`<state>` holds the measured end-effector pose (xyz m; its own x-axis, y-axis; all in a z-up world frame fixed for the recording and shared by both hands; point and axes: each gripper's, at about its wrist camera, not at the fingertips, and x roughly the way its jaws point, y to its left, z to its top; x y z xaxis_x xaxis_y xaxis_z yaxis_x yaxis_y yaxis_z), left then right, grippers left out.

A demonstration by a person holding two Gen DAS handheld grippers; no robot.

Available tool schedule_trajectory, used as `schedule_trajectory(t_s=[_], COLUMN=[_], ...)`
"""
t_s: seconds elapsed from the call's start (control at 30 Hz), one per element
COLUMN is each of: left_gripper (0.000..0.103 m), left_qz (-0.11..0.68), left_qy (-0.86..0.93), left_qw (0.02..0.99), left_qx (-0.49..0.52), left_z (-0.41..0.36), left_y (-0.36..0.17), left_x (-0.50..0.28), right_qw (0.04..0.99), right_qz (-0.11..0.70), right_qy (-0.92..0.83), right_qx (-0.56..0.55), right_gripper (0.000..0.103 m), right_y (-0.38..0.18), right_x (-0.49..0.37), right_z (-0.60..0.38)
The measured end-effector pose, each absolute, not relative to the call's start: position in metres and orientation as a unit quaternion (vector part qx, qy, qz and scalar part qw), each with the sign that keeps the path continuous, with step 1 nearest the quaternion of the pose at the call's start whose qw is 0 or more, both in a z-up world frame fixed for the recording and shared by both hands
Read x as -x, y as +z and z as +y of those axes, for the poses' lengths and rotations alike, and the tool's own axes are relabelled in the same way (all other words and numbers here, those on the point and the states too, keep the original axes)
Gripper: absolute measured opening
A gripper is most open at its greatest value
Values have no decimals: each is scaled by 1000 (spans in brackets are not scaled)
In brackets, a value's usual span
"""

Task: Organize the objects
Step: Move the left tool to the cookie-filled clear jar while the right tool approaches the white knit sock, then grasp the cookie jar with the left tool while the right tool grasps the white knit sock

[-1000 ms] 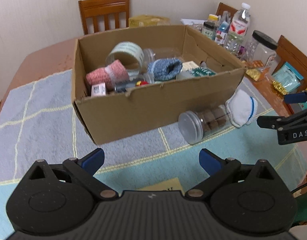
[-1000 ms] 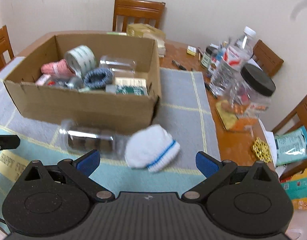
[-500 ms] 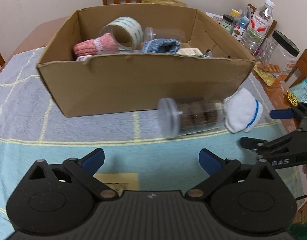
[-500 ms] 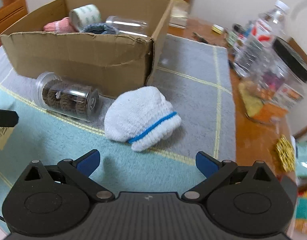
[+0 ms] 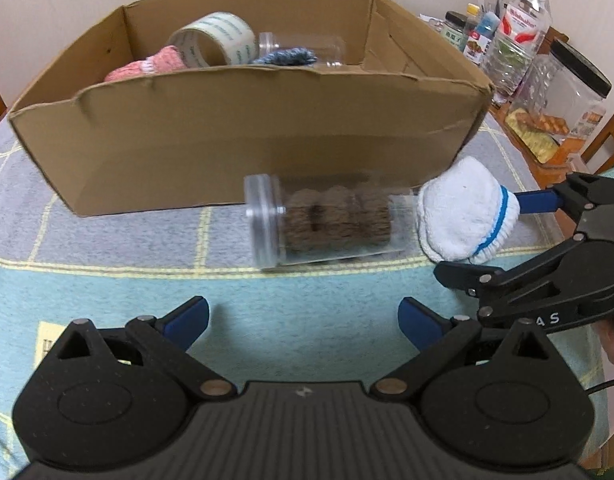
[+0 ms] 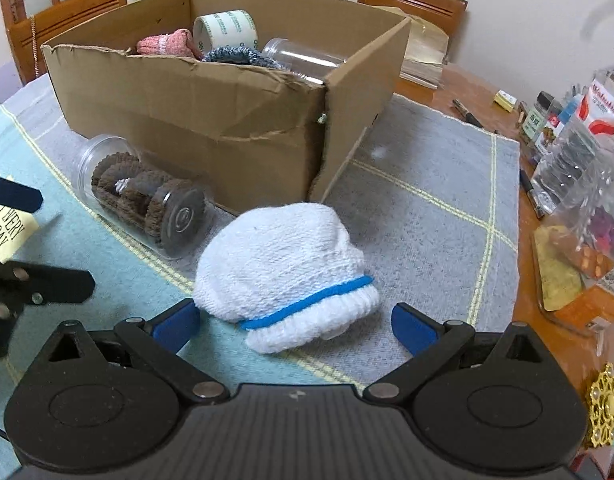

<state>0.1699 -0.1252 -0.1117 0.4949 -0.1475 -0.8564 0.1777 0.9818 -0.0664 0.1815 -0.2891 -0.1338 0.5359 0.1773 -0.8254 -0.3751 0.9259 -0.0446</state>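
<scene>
The white sock bundle (image 6: 285, 270) with its blue stripe lay on the checked cloth (image 6: 427, 208) of the desk, just ahead of the right gripper (image 6: 295, 326), whose jaws stood wide with the bundle's cuff end between the blue tips. The left gripper (image 5: 303, 316) also had its jaws wide and held nothing; the clear jar of brown cookies (image 5: 327, 222) lay on its side a little ahead of them, its lid toward the left, its far end touching the bundle.

Compared with half a second before, both grippers had moved closer: the bundle had gone from well ahead of the right jaws to sitting between their tips, and the jar loomed larger in the left view.

The cardboard box (image 5: 243, 140) stood right behind the jar and bundle, holding a tape roll (image 5: 213, 40), a pink sock (image 5: 147, 66), a blue sock (image 5: 285, 56) and an empty clear jar (image 6: 307, 58). Bottles (image 5: 519, 28) and a black-lidded container (image 5: 563, 92) crowded the desk's right edge.
</scene>
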Motion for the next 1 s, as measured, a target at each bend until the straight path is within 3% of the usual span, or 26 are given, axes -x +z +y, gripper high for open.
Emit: schedule_trajectory(t_s=[1.0], left_gripper=[100], left_qz=[446], left_qy=[-13], left_qw=[895], left_qx=[-7], left_z=[-156], left_y=[-120], left_x=[-203], right_qw=[871], right_qz=[453], right_qy=[168], right_qx=[92], right_gripper=[103], right_y=[-135], right_x=[-179], right_z=[-317])
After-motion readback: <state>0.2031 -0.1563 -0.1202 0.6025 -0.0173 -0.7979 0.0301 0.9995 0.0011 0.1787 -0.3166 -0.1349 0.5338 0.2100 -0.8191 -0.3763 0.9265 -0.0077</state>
